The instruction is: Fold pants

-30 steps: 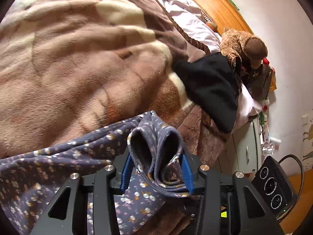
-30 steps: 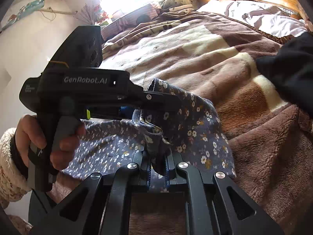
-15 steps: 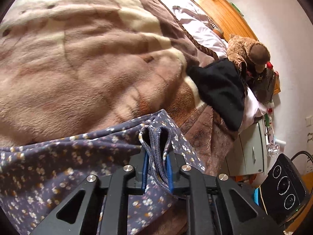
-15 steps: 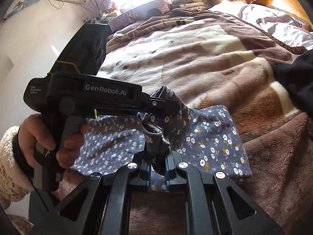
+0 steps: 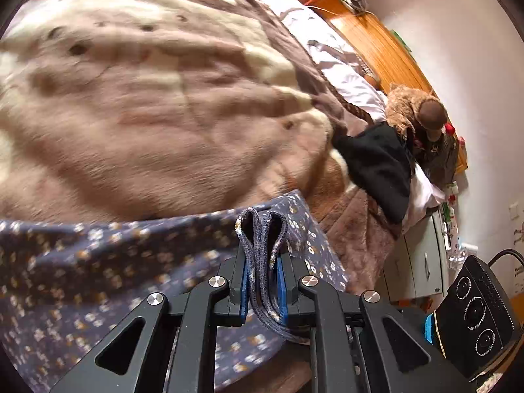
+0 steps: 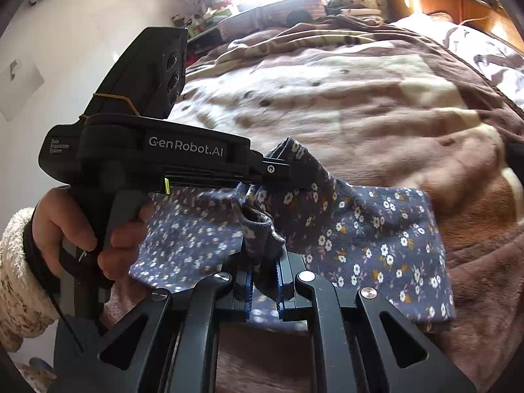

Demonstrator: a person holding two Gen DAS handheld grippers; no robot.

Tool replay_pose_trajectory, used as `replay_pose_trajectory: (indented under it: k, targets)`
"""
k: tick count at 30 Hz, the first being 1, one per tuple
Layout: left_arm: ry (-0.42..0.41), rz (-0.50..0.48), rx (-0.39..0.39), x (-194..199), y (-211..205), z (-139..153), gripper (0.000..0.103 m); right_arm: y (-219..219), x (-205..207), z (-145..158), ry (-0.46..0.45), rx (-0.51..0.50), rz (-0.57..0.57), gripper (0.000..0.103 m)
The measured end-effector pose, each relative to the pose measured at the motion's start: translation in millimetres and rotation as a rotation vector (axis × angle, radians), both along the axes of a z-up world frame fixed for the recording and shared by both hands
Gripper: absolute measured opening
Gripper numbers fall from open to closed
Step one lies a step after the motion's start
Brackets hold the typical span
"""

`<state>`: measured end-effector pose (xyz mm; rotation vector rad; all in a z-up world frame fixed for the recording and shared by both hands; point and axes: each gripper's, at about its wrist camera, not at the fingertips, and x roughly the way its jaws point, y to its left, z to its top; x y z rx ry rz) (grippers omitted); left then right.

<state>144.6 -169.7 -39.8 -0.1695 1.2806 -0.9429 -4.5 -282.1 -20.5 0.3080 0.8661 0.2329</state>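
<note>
Between the blue pads of the left tongs point(image 5: 262, 290) a doubled edge of the pants point(image 5: 98, 262) stands up in two loops, the pads pressed tight on it; these jaws closed onto the fold during the last second and stand nearly together around it. The right tongs point(image 6: 264, 290) likewise pinch a bunched fold of the same floral, dark blue cloth, with only the cloth's thickness between the pads.

Just ahead of the right tongs and to their left, the other tool's body reads "GenRobot.AI" in white, with a smaller label "Data Acquisition System" at its rear end (a yellow elastic band crosses its top). A hand point(image 6: 75, 229) in a fleecy cuff grips its handle.

From both tongs the pants spread flat on the brown and cream blanket point(image 5: 147, 98) of the bed; to the right of the right tongs the cloth ends in a straight edge with a square corner. Beyond the pants the blanket lies bare and wide.

Farther right of the left tongs, a black garment point(image 5: 376, 163) hangs over the bed's side edge, with a plush bear point(image 5: 416, 108) past it. Below that edge stand a white cabinet point(image 5: 422, 262) and a black heater point(image 5: 475, 317) whose dial lettering is too small to read.
</note>
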Motion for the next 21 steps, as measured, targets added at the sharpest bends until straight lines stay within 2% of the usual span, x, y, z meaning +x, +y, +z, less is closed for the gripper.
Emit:
replay_pose_trajectory:
  k: [10, 21]
  targets:
    - [0.010, 0.066, -0.002, 10, 50, -12, 0.014, 48, 20, -11, 0.031, 0.021, 0.065, 0.011]
    - [0.033, 0.138, 0.032, 21, 116, -28, 0.014, 104, 40, -22, 0.045, 0.035, 0.152, 0.011]
